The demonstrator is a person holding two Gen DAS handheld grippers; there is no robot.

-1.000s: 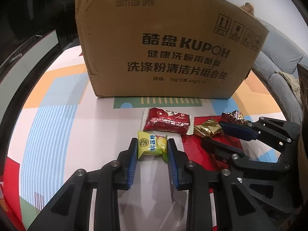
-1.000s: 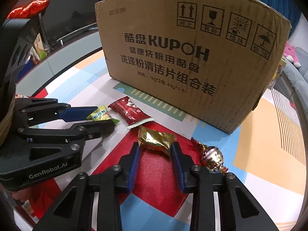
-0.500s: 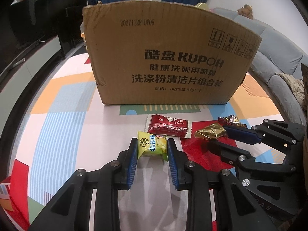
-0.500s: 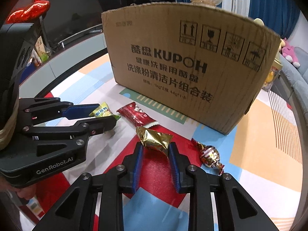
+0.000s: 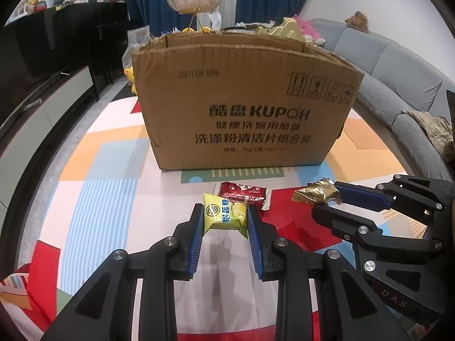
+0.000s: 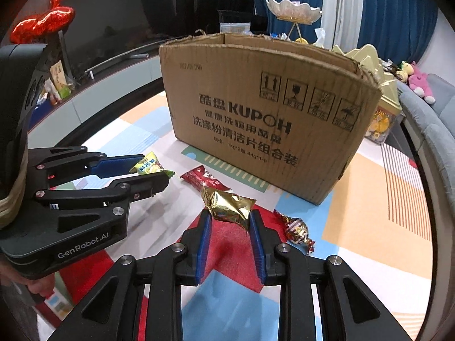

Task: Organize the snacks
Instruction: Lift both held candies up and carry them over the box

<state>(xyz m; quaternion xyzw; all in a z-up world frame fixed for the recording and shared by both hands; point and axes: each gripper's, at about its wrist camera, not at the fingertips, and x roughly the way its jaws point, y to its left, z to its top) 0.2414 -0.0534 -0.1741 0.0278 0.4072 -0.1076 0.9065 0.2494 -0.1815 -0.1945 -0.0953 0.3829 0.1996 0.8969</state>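
I'm gripping the yellow candy (image 5: 224,213) in my left hand-held gripper (image 5: 225,219) and the gold wrapper (image 6: 229,209) in my right hand-held gripper (image 6: 229,219), both above the surface (image 5: 113,170). Next, I'm judging, both need carrying over the cardboard box (image 5: 244,108) rim.

A patterned mat (image 5: 108,170) carries a cardboard box (image 5: 244,113), red packet (image 5: 244,194) and foil candy (image 6: 297,227).

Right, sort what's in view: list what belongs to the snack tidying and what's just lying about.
Part of the job:
- yellow snack packet in the left gripper
- gold foil snack in the right gripper
- red snack packet
- foil-wrapped candy
- cardboard box

Just lying about:
- pedestal bowl
- plush toys
- grey sofa
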